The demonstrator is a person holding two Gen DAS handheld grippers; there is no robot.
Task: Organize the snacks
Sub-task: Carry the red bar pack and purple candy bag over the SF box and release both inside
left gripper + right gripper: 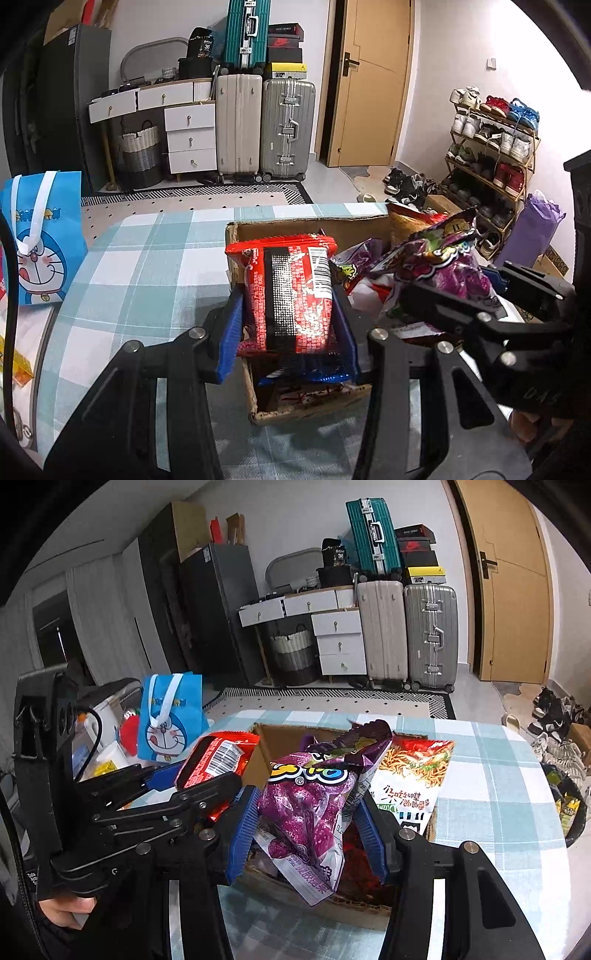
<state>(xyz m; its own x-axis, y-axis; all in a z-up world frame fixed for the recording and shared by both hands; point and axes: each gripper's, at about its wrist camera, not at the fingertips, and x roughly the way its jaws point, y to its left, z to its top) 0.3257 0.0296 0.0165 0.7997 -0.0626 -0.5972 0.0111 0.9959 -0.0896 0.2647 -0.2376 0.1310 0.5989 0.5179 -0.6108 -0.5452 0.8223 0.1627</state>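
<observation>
My left gripper [290,306] is shut on a red noodle packet [291,295] and holds it over the left end of a cardboard box [255,402] on the checked tablecloth. My right gripper [308,812] is shut on a purple snack bag [314,805] and holds it above the same box [354,912]. The purple bag [439,266] and right gripper also show at the right of the left wrist view. The red packet [218,760] and left gripper show at the left of the right wrist view. An orange noodle-snack bag [413,775] stands in the box's right side.
A blue Doraemon gift bag [40,236] stands at the table's left with small items beside it. The box holds other wrappers. Suitcases [266,125], white drawers, a shoe rack [495,155] and a door line the far wall. A dark basket [569,805] sits right of the table.
</observation>
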